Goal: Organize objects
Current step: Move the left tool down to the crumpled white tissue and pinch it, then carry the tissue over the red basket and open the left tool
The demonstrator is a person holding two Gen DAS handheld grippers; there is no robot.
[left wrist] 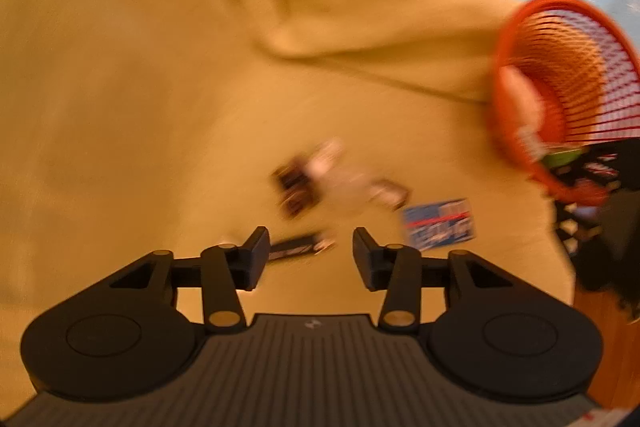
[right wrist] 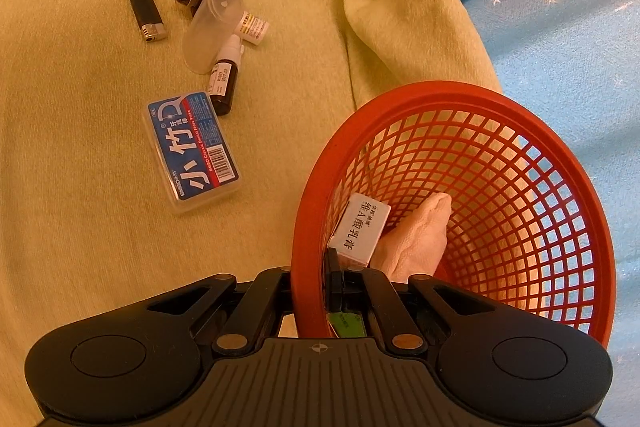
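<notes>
Right tongs point(right wrist: 335, 281) pinch the near rim of the tilted red basket point(right wrist: 520, 131), which holds a white box point(right wrist: 362, 229) and cloth point(right wrist: 416, 239), while left tongs point(left wrist: 310, 253) gape empty above the black lighter point(left wrist: 298, 247) on the yellow blanket point(left wrist: 120, 107).

The light is warm and yellow-orange in both views, soft, with only faint shadows under the small things. The left wrist view is smeared with blur, so the red basket point(left wrist: 560, 95) at the right edge and the small things in the middle look fuzzy. The right wrist view is sharp, but both views bend at the edges and have dark corners.
</notes>
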